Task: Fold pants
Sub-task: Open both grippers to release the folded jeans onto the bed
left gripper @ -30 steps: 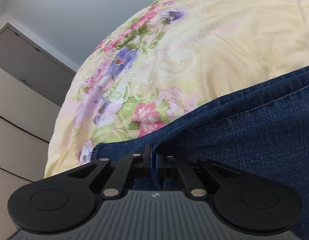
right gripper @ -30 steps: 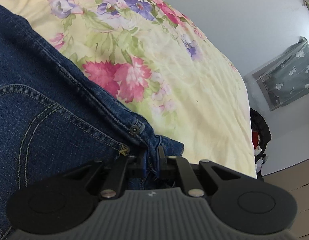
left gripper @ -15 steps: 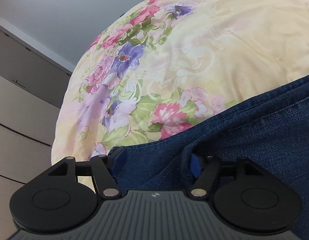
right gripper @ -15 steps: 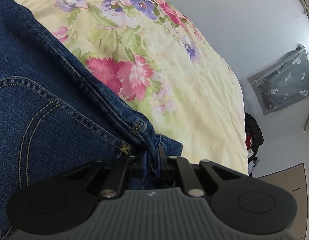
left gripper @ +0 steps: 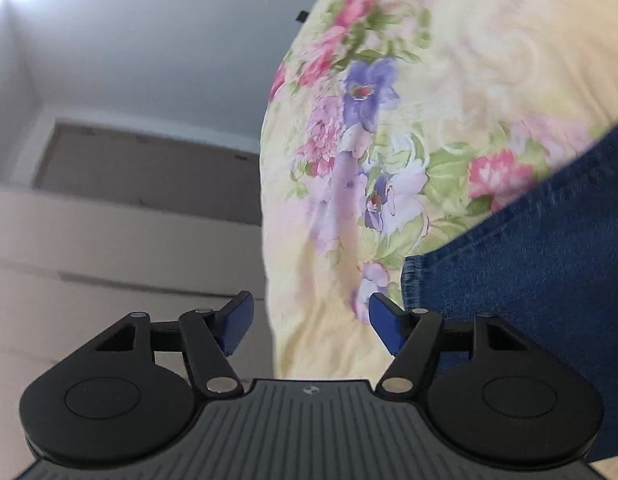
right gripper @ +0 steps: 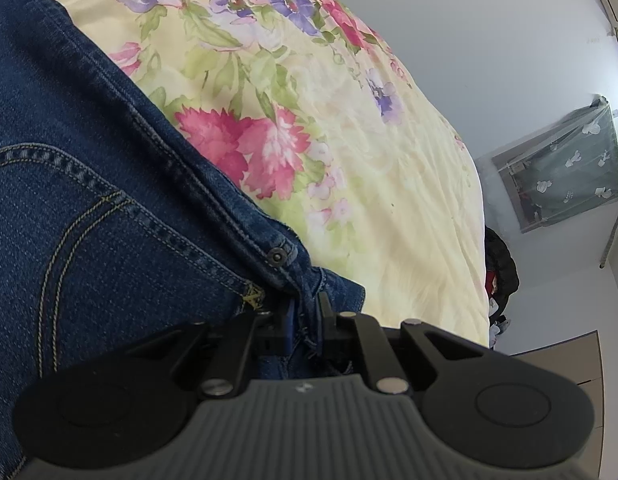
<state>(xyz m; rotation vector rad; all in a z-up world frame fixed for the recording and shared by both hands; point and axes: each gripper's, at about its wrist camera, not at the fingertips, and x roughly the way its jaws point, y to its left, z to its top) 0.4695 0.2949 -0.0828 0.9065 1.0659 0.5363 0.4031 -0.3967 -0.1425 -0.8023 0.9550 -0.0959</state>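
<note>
Denim jeans (right gripper: 109, 240) on floral bedspread (right gripper: 349, 140), lower left: right gripper (right gripper: 305, 320) pinches waistband, left gripper (left gripper: 309, 320) gapes empty; regrasp likely next.

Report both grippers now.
Left gripper: open, holding nothing.
Right gripper: shut on the jeans at the waistband.

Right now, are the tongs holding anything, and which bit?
The right tongs pinch the jeans at the waistband corner, near the rivet. The left tongs are open, holding nothing.
</note>
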